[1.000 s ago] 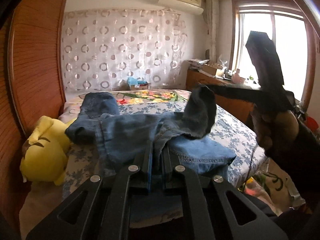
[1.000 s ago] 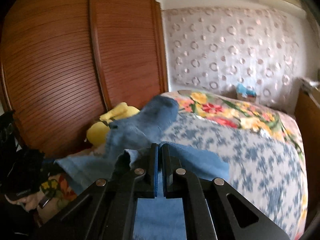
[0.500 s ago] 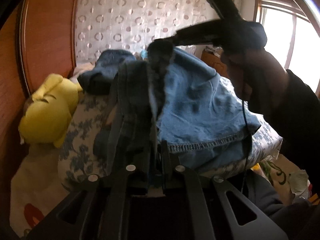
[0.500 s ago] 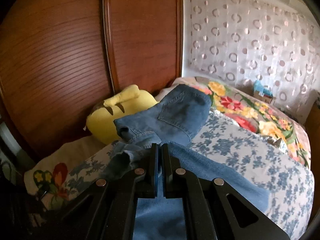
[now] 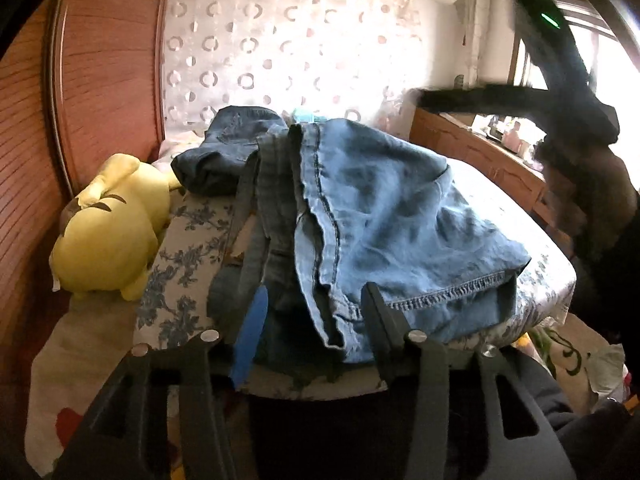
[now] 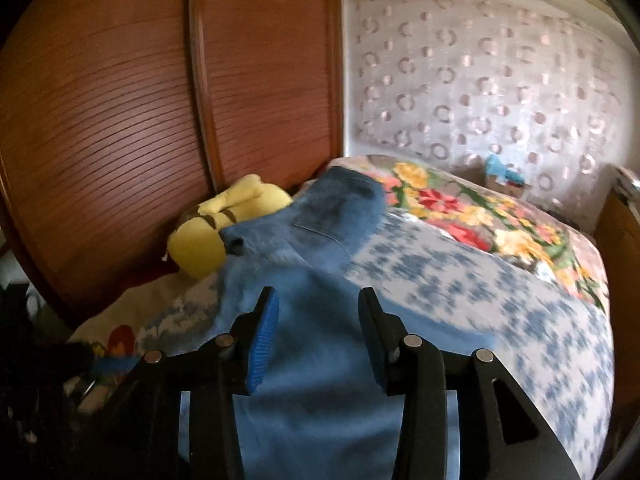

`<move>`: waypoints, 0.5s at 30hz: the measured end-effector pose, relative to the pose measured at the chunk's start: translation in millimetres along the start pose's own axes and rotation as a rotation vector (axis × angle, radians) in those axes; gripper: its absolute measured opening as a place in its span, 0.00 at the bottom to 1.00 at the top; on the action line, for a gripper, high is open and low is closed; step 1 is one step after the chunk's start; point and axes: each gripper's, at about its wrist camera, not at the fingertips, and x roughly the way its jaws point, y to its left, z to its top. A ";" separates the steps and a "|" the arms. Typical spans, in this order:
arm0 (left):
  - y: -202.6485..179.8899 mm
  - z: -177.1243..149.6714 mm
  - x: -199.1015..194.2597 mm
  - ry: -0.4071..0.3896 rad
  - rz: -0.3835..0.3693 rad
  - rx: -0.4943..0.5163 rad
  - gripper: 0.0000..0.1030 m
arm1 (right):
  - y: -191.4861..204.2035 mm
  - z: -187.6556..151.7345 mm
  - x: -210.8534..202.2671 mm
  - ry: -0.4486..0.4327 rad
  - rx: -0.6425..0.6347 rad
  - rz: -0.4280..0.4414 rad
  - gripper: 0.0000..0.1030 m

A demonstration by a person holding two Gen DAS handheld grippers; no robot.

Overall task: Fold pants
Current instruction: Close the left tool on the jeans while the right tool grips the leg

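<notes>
Pants: left view, denim heaped at bed's near edge; left gripper wide open, holding nothing. Right view: right gripper likewise open, empty, above cloth. Advice: pinch both hem corners together before folding.

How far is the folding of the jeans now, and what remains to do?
Done: one fold, the leg hems lie doubled over the jeans on the bed. In hand: nothing; both the left tongs and right tongs are open. Left: the pile looks rumpled, so smoothing and probably another fold.
</notes>
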 end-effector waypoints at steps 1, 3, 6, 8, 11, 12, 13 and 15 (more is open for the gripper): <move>0.1 1.2 0.5 -0.002 0.003 0.000 0.56 | -5.0 -9.9 -10.3 -0.004 0.003 -0.010 0.42; -1.1 4.1 1.9 -0.008 0.002 -0.005 0.71 | -15.1 -30.7 -30.3 0.003 0.003 -0.040 0.42; -6.2 7.8 1.4 -0.028 -0.017 -0.011 0.77 | -28.3 -64.0 -50.3 0.030 0.031 -0.087 0.42; -10.6 9.4 1.5 -0.038 -0.011 -0.007 0.77 | -35.0 -87.5 -59.4 0.048 0.065 -0.098 0.42; -16.1 11.3 3.5 -0.041 -0.012 0.001 0.77 | -42.4 -119.9 -66.6 0.080 0.128 -0.109 0.42; -18.4 11.4 5.3 -0.038 -0.009 0.006 0.77 | -44.3 -128.9 -68.1 0.088 0.150 -0.109 0.42; -20.3 11.3 7.2 -0.033 -0.004 0.011 0.77 | -45.8 -135.3 -69.6 0.096 0.173 -0.104 0.42; -22.5 10.5 9.6 -0.026 -0.002 0.014 0.77 | -46.4 -145.5 -69.4 0.129 0.204 -0.086 0.42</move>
